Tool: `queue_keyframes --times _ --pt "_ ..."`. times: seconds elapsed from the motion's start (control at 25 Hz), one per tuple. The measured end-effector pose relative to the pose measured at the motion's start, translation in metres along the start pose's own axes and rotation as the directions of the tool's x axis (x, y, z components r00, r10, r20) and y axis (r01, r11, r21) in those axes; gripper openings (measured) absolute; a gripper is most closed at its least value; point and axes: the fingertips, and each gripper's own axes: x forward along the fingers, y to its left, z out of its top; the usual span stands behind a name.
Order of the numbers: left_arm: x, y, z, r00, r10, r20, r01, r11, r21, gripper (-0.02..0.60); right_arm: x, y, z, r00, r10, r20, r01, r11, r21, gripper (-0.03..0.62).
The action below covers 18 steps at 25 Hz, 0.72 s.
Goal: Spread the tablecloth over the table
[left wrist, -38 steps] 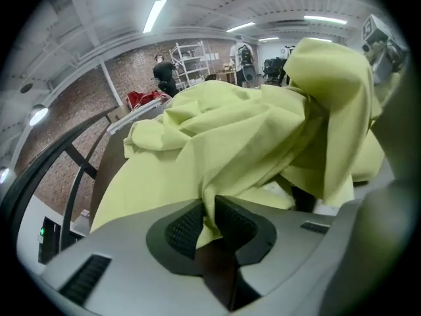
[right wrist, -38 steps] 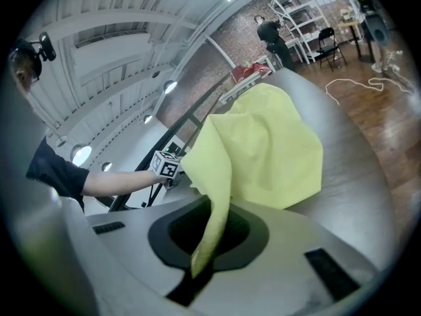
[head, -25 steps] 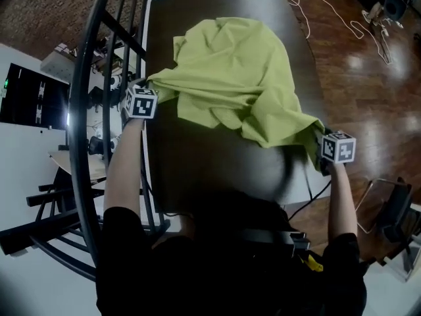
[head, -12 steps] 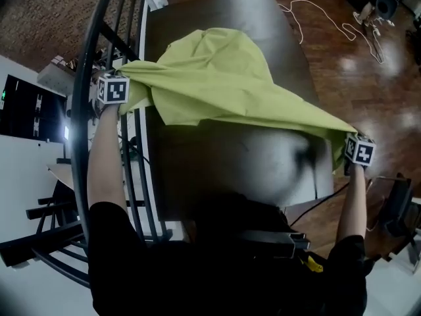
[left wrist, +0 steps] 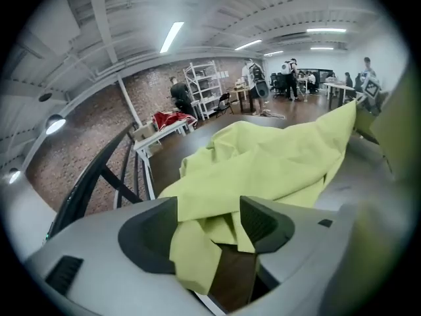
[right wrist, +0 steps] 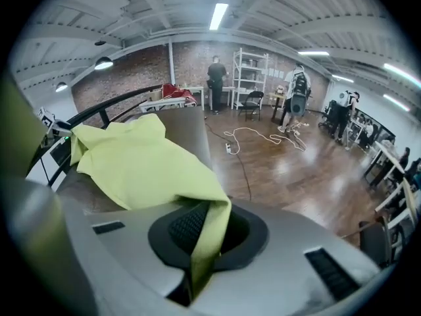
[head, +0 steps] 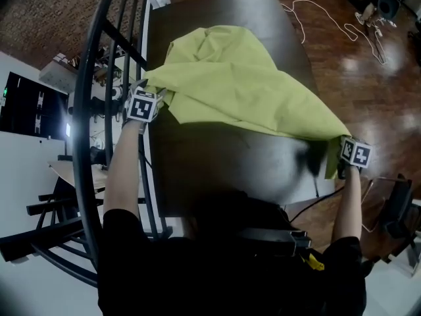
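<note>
We are in a big workshop hall. We see a brick wall [right wrist: 135, 68], metal shelves [right wrist: 253, 71], strip lights [right wrist: 219, 15] and loose cables [right wrist: 256, 135].

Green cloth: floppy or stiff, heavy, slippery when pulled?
Likely floppy: the cloth lies heaped in folds on the table. Probably light: it spans taut from one corner pinched in the right tongs. May slide easily; the table looks glossy.

The dark table [head: 197, 176] carries 1 yellow-green tablecloth [head: 230, 78], bunched and creased over its middle. The tablecloth reaches the table's left edge and runs out past the near right edge. The near strip and the far end of the tabletop lie bare. On the wooden floor [head: 368, 91] to the far right lies 1 white cord [head: 332, 13].
</note>
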Motion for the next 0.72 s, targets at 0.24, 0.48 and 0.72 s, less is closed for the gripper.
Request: queue_keyframes --times 0.24,0.48,0.72 --pt "-0.025 -0.071 -0.024 0.992 -0.114 0.052 0.111 0.993 0.049 0.293 0.006 0.021 -0.004 0.998 0.061 -0.014 -0.061 0.998 -0.019 0.003" --pt "-0.011 -0.204 -0.047 0.942 -0.335 0.031 0.324 0.927 0.189 0.253 0.008 0.052 -0.001 0.99 0.143 -0.001 -0.143 0.99 -0.017 0.003" --pt "0.035 -0.258 -0.054 0.951 -0.303 -0.071 0.311 0.919 0.242 0.23 0.001 0.08 -0.014 0.97 0.244 0.011 -0.244 0.97 0.017 0.003"
